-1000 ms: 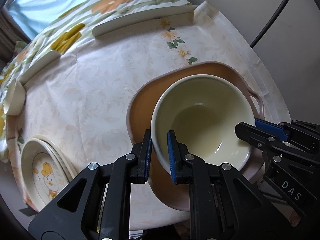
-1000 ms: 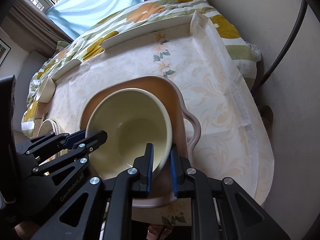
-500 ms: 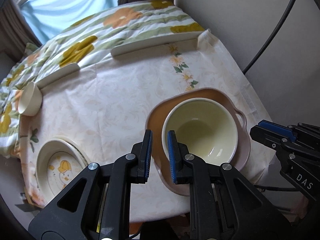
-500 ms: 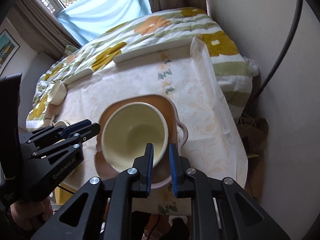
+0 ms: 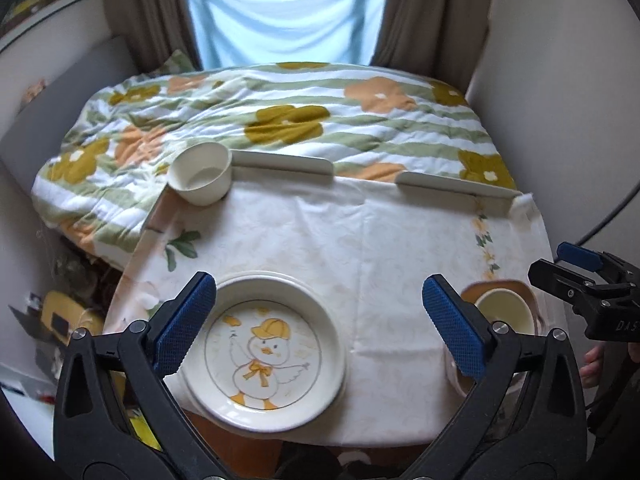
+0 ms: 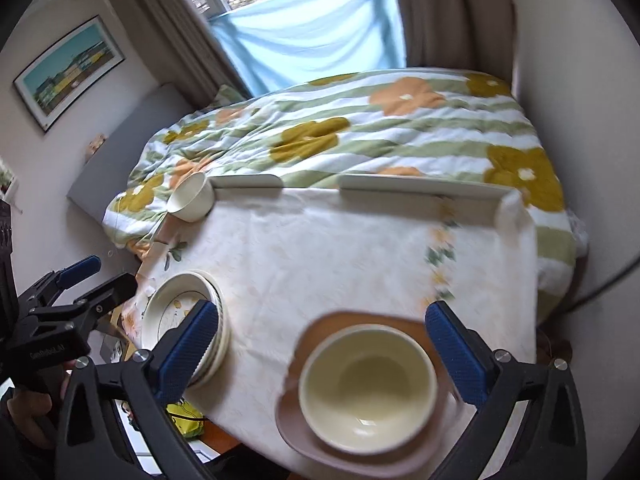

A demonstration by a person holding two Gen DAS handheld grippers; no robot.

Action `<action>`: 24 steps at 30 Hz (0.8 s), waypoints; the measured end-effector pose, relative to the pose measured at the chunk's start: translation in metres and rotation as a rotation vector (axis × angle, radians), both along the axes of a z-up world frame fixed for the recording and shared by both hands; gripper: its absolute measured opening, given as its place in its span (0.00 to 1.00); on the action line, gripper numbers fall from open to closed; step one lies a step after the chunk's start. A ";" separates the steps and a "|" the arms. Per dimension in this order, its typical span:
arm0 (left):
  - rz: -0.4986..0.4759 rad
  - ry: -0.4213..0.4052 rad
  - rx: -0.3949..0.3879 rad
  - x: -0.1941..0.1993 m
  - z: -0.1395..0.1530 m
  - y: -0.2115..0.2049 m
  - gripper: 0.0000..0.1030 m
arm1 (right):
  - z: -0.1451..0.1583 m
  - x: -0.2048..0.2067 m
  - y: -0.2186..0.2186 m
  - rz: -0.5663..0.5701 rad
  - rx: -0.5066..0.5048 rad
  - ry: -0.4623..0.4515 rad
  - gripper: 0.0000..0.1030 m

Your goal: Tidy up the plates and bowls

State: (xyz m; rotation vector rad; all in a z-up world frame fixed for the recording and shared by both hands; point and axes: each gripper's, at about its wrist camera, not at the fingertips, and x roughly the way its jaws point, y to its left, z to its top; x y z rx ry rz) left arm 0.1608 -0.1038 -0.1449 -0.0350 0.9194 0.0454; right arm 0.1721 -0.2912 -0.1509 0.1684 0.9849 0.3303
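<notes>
Daylight comes in through the window (image 6: 304, 20) at the far end and lights my view softly and evenly, with only faint shadows on the tablecloth (image 5: 360, 248). Both fisheye views bend hard at the edges, with black corners. The right wrist view smears the cream bowl (image 6: 368, 380) with motion blur.

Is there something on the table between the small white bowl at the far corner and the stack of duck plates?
Nothing visible. Only bare tablecloth lies between the small white bowl and the duck plates; the cream bowl sits apart on its brown plate.
</notes>
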 end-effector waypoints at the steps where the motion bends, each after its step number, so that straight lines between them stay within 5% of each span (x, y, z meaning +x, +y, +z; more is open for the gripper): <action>1: 0.029 0.000 -0.012 0.003 0.000 0.013 1.00 | 0.001 0.008 0.009 0.019 -0.006 -0.004 1.00; 12: 0.311 -0.005 -0.194 0.060 -0.021 0.157 0.99 | 0.006 0.133 0.136 0.225 0.015 0.019 1.00; 17: 0.390 0.020 -0.320 0.103 -0.051 0.215 0.99 | -0.026 0.197 0.193 0.291 0.071 0.128 1.00; 21: 0.404 0.072 -0.393 0.144 -0.087 0.242 0.81 | -0.060 0.235 0.230 0.297 0.090 0.207 0.99; 24: 0.400 0.114 -0.425 0.169 -0.113 0.253 0.65 | -0.087 0.256 0.254 0.310 0.117 0.273 0.80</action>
